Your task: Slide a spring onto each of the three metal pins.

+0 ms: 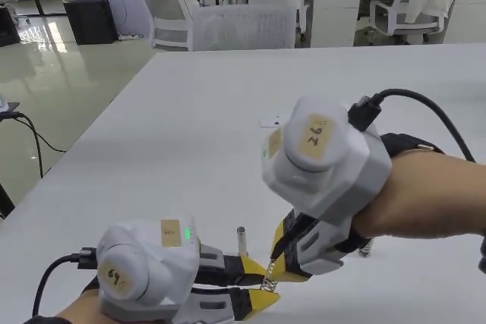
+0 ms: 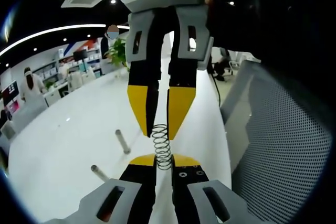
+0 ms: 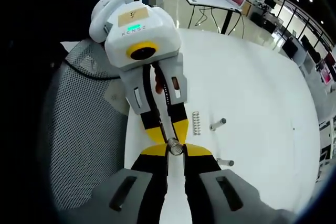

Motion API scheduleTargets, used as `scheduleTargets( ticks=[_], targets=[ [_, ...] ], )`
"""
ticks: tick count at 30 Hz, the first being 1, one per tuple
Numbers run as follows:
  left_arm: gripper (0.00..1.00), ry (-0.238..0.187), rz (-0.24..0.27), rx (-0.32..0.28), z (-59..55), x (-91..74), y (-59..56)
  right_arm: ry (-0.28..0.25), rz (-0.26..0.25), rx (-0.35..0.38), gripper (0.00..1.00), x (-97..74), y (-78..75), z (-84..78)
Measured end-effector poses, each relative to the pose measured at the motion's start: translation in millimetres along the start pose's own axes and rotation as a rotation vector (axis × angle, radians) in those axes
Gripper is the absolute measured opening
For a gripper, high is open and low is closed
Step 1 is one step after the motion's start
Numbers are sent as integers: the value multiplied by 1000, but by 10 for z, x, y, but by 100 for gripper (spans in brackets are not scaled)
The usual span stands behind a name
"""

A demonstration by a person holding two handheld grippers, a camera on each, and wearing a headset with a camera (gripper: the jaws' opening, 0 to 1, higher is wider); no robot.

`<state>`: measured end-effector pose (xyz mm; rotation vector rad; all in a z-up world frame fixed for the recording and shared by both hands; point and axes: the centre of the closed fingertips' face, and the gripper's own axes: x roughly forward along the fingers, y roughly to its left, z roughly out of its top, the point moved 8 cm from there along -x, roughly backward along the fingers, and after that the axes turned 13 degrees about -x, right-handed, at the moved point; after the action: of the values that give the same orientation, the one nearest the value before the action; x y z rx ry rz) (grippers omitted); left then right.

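A small steel spring (image 2: 161,148) hangs between the two grippers above the white table (image 1: 190,149). My left gripper (image 2: 163,161) is shut on one end of it. My right gripper (image 2: 161,125) comes in from above and is shut on the other end. In the right gripper view the spring (image 3: 176,148) appears end-on between my right gripper (image 3: 177,151) and my left gripper (image 3: 169,138). Two metal pins (image 2: 122,141) (image 2: 98,172) stand on the table beside them. A second spring (image 3: 196,123) lies flat near a pin (image 3: 218,124). One pin (image 1: 241,239) stands upright behind the yellow tips.
A mesh chair back (image 2: 283,145) sits close to the table's near edge. A small white card (image 1: 268,121) lies at mid-table. Office chairs (image 1: 414,1) and desks stand beyond the far edge, with people in the background.
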<state>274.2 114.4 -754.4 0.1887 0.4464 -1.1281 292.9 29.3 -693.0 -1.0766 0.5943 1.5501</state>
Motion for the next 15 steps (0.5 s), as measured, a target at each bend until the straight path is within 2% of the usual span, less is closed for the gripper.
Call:
scheduleTargets(
  ticks=[15],
  targets=[
    [2,1,-6,1,3,0,-12,26,40,-13,12,63,18,-45]
  ],
)
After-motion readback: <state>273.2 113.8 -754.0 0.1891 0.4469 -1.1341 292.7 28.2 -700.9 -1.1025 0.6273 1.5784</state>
